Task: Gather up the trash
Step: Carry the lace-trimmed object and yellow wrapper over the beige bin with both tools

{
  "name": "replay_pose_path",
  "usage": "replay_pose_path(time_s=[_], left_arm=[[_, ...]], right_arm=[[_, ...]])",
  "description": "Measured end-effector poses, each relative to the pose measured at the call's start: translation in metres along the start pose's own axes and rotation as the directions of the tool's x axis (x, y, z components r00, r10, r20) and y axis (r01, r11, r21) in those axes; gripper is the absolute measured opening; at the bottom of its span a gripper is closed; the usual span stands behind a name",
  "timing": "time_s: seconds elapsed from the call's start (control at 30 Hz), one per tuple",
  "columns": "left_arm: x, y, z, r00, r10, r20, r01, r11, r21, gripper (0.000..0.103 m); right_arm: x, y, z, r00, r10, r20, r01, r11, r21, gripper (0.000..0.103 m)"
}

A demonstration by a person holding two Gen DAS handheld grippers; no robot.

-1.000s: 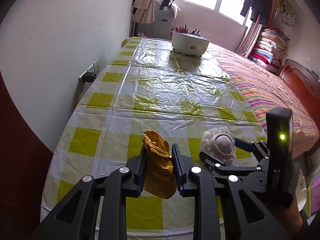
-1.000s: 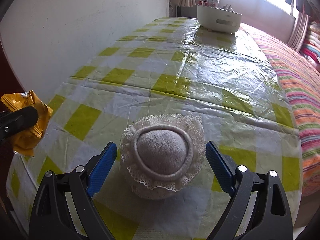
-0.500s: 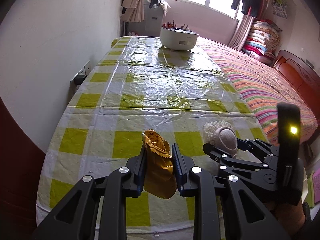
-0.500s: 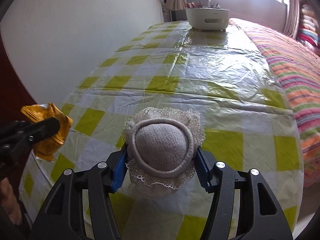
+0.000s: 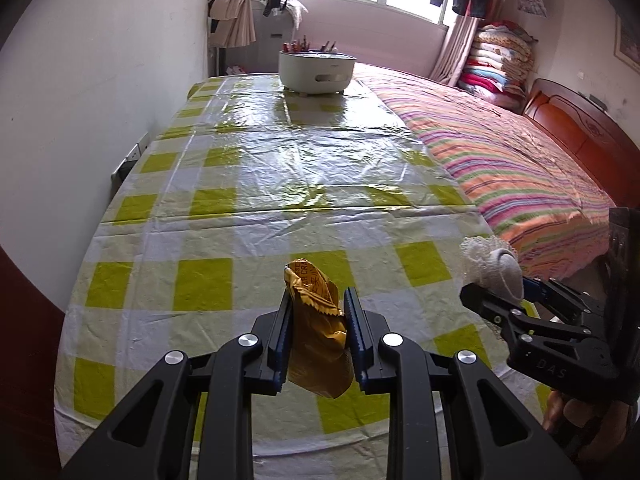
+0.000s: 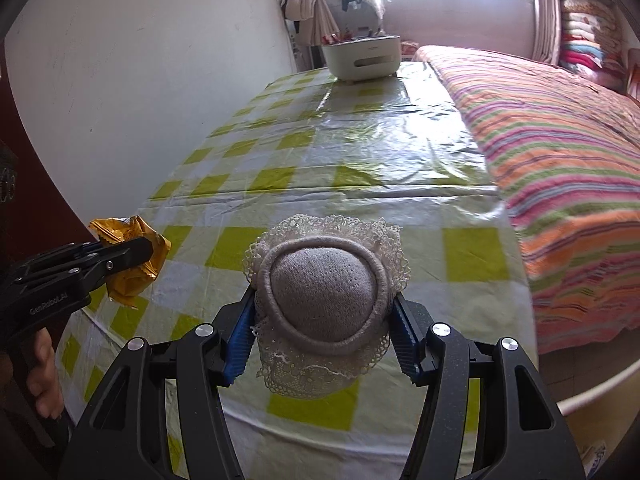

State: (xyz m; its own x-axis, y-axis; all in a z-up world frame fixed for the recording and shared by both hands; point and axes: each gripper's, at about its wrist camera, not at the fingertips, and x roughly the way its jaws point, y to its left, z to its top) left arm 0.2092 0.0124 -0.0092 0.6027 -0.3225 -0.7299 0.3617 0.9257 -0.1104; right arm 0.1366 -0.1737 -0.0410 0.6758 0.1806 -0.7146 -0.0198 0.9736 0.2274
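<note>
My left gripper (image 5: 317,312) is shut on a crumpled yellow snack wrapper (image 5: 318,334), held above the near end of the table (image 5: 208,224). In the right wrist view the same wrapper (image 6: 132,264) hangs at the left in the left gripper (image 6: 116,256). A round grey fabric ball with a white lace frill (image 6: 326,300) sits squeezed between the blue pads of my right gripper (image 6: 324,326), lifted off the yellow-checked cloth. From the left wrist view the ball (image 5: 496,268) and the right gripper (image 5: 500,296) appear at the right, past the table's corner.
A white tub of pens (image 5: 317,68) stands at the table's far end. A striped bed (image 5: 508,160) runs along the right side, with folded blankets (image 5: 500,60) behind. The wall (image 5: 100,100) carries a socket (image 5: 132,160) on the left. A hand (image 6: 44,368) grips the left tool.
The right gripper closed on the lace-trimmed ball and lifted it off the cloth. Both grippers drew back toward the table's near edge; the wrapper stays clamped in the left.
</note>
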Motion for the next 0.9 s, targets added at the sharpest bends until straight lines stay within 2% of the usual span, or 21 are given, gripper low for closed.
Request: replay_pose_path(time_s=[0.37, 0.5, 0.7, 0.9], left_arm=[[0.006, -0.061, -0.004, 0.997, -0.076, -0.018, 0.078, 0.993, 0.088, 0.024], [0.007, -0.085, -0.007, 0.994, -0.108, -0.027, 0.111, 0.987, 0.119, 0.024], [0.007, -0.123, -0.011, 0.987, -0.156, -0.041, 0.160, 0.972, 0.169, 0.024], [0.002, -0.161, -0.015, 0.976, -0.211, -0.052, 0.217, 0.952, 0.215, 0.024]], right_arm=[[-0.048, -0.048, -0.024, 0.997, -0.044, 0.062, 0.038, 0.994, 0.100, 0.057], [-0.070, -0.074, -0.037, 0.992, -0.085, 0.092, 0.071, 0.987, 0.146, 0.057], [-0.099, -0.108, -0.058, 0.983, -0.137, 0.124, 0.105, 0.967, 0.233, 0.057], [-0.123, -0.126, -0.076, 0.970, -0.194, 0.150, 0.146, 0.948, 0.282, 0.057]])
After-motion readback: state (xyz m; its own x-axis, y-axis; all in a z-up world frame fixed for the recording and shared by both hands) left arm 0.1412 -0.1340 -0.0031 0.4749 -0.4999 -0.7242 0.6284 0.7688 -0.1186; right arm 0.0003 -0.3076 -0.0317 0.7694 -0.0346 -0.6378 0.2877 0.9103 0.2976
